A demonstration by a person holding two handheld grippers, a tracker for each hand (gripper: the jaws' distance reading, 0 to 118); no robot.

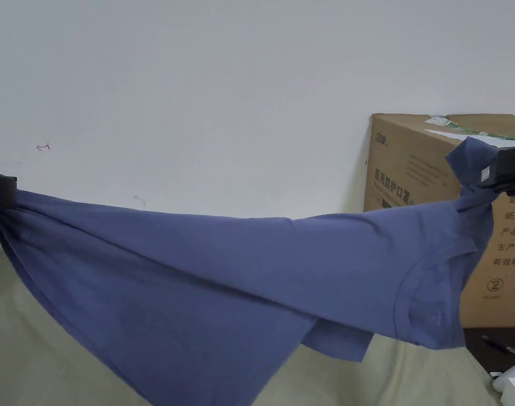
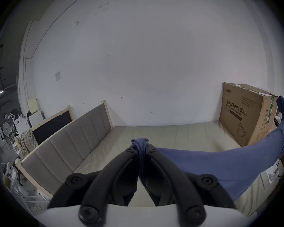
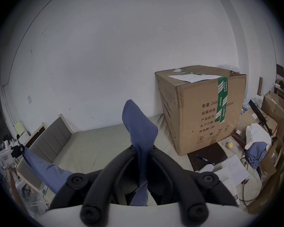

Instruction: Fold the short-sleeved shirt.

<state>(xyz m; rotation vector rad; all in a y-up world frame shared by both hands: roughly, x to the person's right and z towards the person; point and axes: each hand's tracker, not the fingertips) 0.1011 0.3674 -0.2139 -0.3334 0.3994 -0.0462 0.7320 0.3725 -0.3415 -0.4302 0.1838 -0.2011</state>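
A blue short-sleeved shirt [image 1: 240, 275] hangs stretched in the air between both grippers, above a beige bed [image 1: 29, 343]. At the far left of the head view my left gripper [image 1: 7, 196] is shut on one bunched end of it. In the left gripper view the black jaws pinch the blue cloth [image 2: 142, 146] between them. My right gripper [image 1: 502, 170] at the right edge is shut on the other end, near the collar. The right gripper view has a flap of the shirt [image 3: 138, 129] standing up out of its closed jaws. The shirt's lower edge sags toward the mattress.
A big cardboard box [image 1: 420, 174] stands on the bed at the right, close behind the right gripper. A padded headboard [image 2: 69, 142] borders the bed's left side. A white wall [image 1: 224, 95] is behind. Papers, a pen and clutter [image 3: 223, 163] lie to the right of the box.
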